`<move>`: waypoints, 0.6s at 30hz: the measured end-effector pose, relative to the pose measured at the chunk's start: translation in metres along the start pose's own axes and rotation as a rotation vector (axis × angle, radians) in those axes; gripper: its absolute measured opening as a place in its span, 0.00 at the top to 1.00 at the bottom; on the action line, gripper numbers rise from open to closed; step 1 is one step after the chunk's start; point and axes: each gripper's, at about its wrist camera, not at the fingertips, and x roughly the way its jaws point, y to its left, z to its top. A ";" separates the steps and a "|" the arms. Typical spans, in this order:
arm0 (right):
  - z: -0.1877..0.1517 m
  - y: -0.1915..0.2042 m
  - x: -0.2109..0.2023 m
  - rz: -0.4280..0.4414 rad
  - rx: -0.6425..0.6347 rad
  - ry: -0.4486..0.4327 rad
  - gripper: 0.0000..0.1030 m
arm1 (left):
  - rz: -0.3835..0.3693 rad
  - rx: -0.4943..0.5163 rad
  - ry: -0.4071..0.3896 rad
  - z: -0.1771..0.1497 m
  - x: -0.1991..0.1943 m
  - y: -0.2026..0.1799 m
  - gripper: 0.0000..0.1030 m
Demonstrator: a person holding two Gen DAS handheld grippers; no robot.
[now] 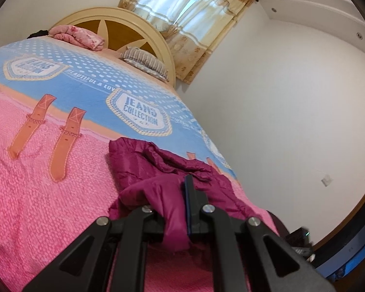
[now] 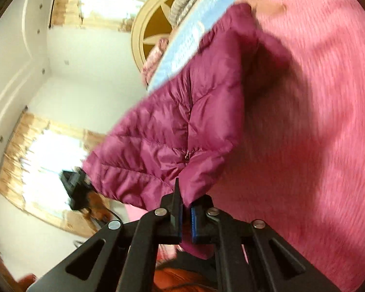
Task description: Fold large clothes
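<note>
Fingers (image 1: 182, 194) (image 2: 186, 209) of both grippers clamped tight on the magenta puffer jacket (image 2: 182, 121).

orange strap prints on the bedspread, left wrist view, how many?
2 whole strap prints, side by side on the bedspread, left of the jacket. Orange bits beyond the jacket may be more.

We see a magenta quilted puffer jacket (image 2: 172, 126), shiny and stitched in puffy channels, with a small zip pull near a seam. In the right wrist view it hangs spread out and lifted above the bed (image 2: 316, 121), one edge pinched low. In the left wrist view it (image 1: 158, 170) lies crumpled in folds near the right edge of the bed's pink cover, one fold raised
</note>
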 end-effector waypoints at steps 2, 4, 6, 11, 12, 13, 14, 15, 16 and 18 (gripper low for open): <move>0.021 0.010 -0.003 0.024 0.000 -0.028 0.96 | 0.015 0.010 0.007 0.006 0.008 0.001 0.91; 0.041 0.018 -0.003 0.045 -0.006 -0.045 0.96 | 0.027 0.015 0.015 0.014 0.020 0.002 0.91; 0.065 0.026 0.002 0.057 -0.009 -0.066 0.96 | 0.039 0.014 0.026 0.021 0.032 0.004 0.91; 0.123 0.032 0.021 0.104 0.041 -0.104 0.97 | 0.074 -0.016 0.086 0.040 0.073 0.019 0.91; 0.137 0.031 0.026 0.105 0.053 -0.114 0.96 | 0.085 -0.019 0.101 0.045 0.084 0.023 0.91; 0.146 0.032 0.031 0.111 0.059 -0.116 0.96 | 0.097 -0.021 0.114 0.049 0.095 0.028 0.91; 0.159 0.032 0.037 0.103 0.064 -0.125 0.96 | 0.104 -0.023 0.126 0.051 0.102 0.032 0.91; 0.169 0.029 0.040 0.081 0.075 -0.145 0.96 | 0.113 -0.032 0.144 0.054 0.114 0.038 0.91; 0.181 0.023 0.044 0.066 0.086 -0.165 0.96 | 0.121 -0.043 0.160 0.056 0.124 0.044 0.91; 0.204 0.012 0.055 0.031 0.109 -0.195 0.94 | 0.134 -0.067 0.188 0.061 0.144 0.054 0.90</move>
